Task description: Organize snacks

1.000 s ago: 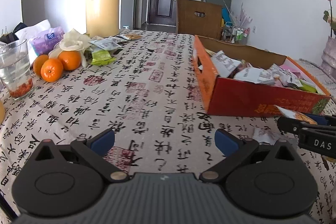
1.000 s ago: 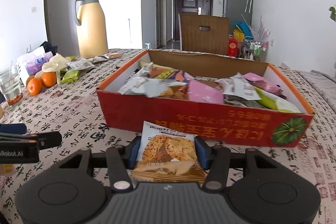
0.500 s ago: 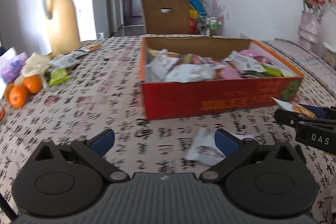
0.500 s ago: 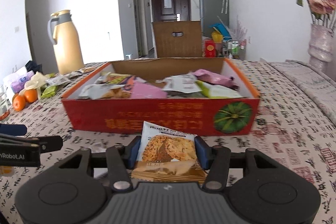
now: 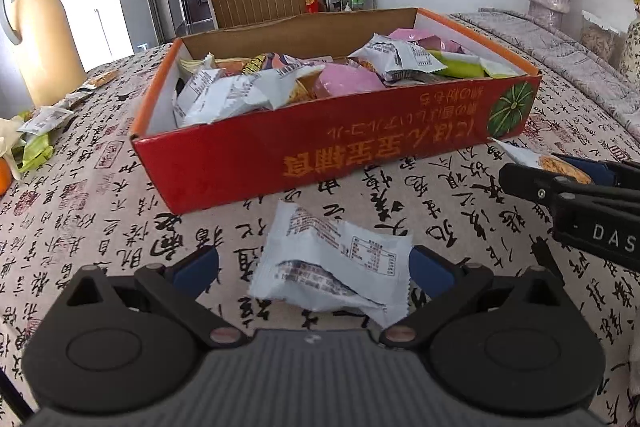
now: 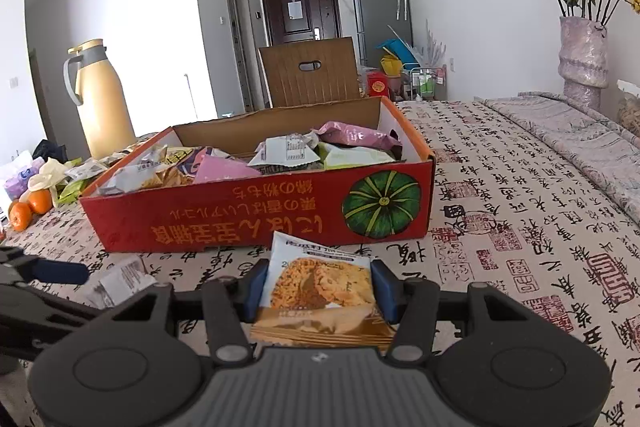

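Clamped on a flat cracker packet with a brown biscuit print (image 6: 320, 291), our right gripper (image 6: 318, 285) faces the red cardboard snack box (image 6: 256, 211) at twelve o'clock. Our left gripper (image 5: 314, 269) stands open around a crumpled white foil packet (image 5: 332, 267) on the tablecloth; closing carelessly, we could pinch only an edge and drop it.

We see table under calligraphy-print cloth (image 5: 460, 195). On it: red cardboard box (image 5: 320, 147) full of snack packets, white packet (image 5: 332, 267) loose in front of box, yellow thermos jug (image 6: 102, 103), oranges (image 6: 30, 207), scattered packets (image 5: 40, 123) far left, pink vase (image 6: 582, 55).
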The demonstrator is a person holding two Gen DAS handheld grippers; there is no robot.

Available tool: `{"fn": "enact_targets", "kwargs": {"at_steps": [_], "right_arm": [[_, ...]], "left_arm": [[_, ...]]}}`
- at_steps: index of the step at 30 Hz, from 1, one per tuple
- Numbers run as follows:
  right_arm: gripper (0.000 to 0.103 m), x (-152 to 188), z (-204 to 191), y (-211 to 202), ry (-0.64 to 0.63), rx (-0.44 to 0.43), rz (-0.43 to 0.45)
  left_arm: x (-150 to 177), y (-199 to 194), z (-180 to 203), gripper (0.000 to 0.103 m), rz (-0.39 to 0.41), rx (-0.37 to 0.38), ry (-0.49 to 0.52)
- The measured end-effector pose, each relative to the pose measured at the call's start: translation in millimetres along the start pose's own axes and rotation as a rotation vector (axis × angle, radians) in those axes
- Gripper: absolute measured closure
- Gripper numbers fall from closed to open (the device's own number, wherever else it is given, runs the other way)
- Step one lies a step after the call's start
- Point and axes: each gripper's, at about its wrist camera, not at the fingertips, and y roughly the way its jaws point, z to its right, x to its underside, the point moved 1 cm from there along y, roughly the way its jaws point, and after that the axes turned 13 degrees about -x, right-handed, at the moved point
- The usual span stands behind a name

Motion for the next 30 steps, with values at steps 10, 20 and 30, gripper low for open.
{"fn": "enact_targets", "kwargs": {"at_steps": [10,20,30], "right_arm": [[0.050,4.3,-0.8,3.1,0.006,-0.017,-0.007],[0.050,4.3,0.2,4.4,0.012,-0.008,-0.012],[0.050,3.4,-3.6,3.1,-0.010,0.008,-0.008]], "left_arm": [[2.2,7.8,0.2,0.008,-0.009,0.024,-0.010],[4.4,-3.5,2.1,0.057,0.015,0.080,-0.004],[3.6,-12.9,-5.7,0.084,0.022,0.104,-0.030]]}}
